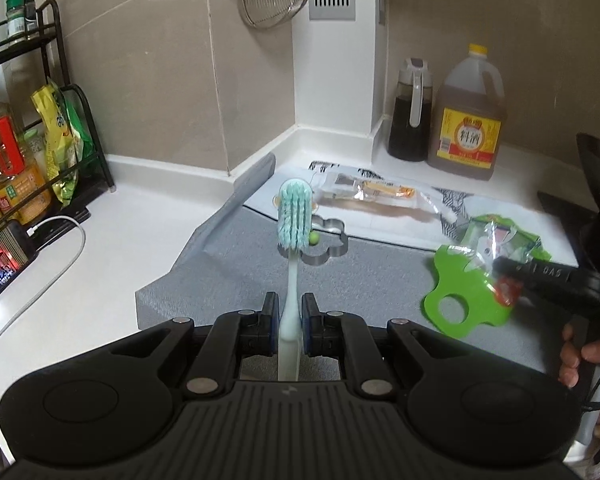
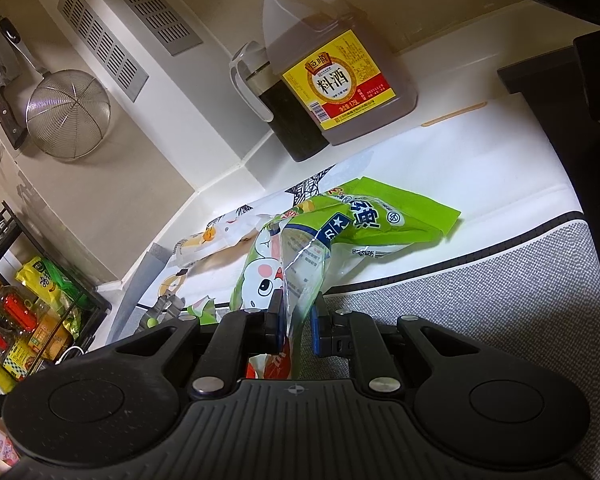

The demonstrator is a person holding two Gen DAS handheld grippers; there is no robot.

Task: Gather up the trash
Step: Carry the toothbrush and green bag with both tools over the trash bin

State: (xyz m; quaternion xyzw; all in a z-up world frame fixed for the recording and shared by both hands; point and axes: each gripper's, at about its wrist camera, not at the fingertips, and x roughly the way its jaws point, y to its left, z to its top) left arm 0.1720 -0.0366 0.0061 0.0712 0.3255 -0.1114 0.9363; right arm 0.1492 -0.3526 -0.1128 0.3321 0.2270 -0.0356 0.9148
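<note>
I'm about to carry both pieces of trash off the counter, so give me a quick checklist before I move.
1. Left gripper shut on the toothbrush: ok, handle clamped between the pads, bristles up.
2. Right gripper shut on the green snack wrapper: ok, though only thin film sits between the pads.
3. Wrapper fully lifted off the counter: cannot tell.
4. Clear plastic package collected: not ok, it lies on the mat.
5. Trash bin in sight: not ok, neither view shows one.

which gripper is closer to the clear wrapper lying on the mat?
Left, though not by much. The left gripper, holding a toothbrush, points toward the clear wrapper; the right gripper sits off to its right, on the green wrapper.
</note>
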